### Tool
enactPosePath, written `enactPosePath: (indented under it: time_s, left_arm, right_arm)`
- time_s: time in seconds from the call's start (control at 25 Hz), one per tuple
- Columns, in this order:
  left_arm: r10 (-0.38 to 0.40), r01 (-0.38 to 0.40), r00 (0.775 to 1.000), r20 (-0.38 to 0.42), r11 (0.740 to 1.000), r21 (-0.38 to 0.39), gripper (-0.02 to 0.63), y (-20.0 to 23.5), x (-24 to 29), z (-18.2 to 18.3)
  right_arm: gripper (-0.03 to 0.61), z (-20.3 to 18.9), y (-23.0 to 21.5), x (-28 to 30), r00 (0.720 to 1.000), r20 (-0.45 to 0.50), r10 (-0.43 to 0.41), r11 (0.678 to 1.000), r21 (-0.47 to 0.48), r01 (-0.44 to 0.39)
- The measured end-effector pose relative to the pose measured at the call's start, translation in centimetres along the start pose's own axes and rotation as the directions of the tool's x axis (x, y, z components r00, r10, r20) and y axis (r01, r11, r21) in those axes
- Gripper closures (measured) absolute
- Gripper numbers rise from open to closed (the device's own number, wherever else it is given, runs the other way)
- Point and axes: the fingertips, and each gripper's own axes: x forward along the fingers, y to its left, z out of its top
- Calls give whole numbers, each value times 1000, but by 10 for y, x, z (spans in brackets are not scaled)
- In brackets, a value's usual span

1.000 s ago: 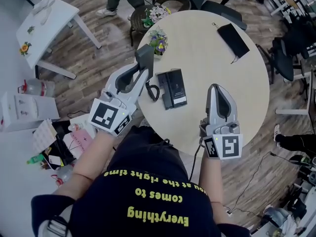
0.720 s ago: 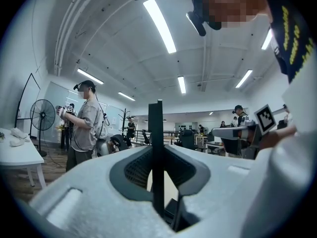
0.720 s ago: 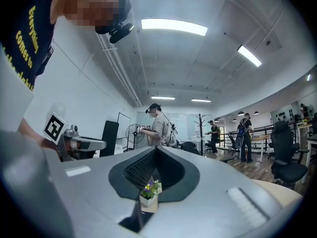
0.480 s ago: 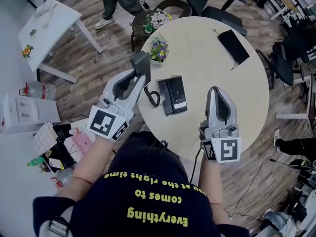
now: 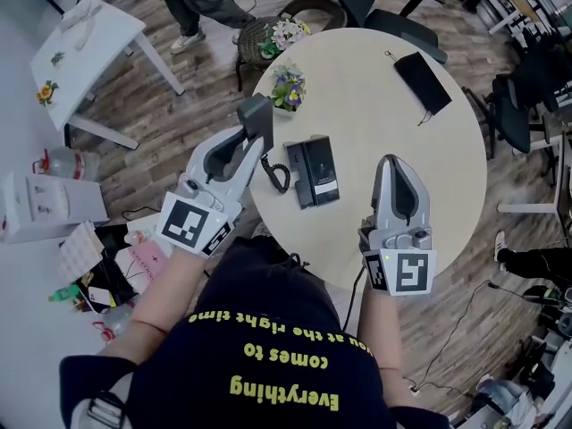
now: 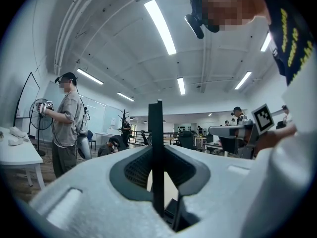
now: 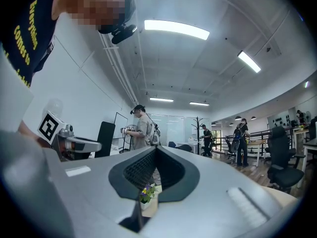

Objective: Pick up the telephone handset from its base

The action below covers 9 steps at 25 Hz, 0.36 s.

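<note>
The black telephone base (image 5: 312,171) lies near the front edge of the round beige table (image 5: 375,105), with a coiled cord (image 5: 276,172) at its left side. My left gripper (image 5: 253,137) is shut on the dark handset (image 5: 256,113), which hangs off the base, over the table's left edge. In the left gripper view the handset (image 6: 157,128) stands as a thin dark slab clamped between the jaws of the left gripper (image 6: 157,150). My right gripper (image 5: 396,164) hovers over the table to the right of the base, shut and empty. Nothing shows between the jaws of the right gripper (image 7: 155,151).
A small pot of purple flowers (image 5: 287,88) stands behind the handset. A black pouch (image 5: 422,72) lies at the table's far right. Office chairs (image 5: 384,7) ring the far side. A white side table (image 5: 89,34) and floor clutter (image 5: 80,257) are at left.
Both grippers have kept their places and grips. The person at the top of the head view has walked to the left.
</note>
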Motion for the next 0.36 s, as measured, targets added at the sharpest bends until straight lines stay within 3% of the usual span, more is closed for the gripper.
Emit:
enactPosePath:
  time_s: [0.36]
  left_arm:
    - [-20,19,1000,0,1000,-13,543,-4,-3,-2]
  right_arm:
    - [568,6,9,-5,1000,13,9,1000,-22,-9]
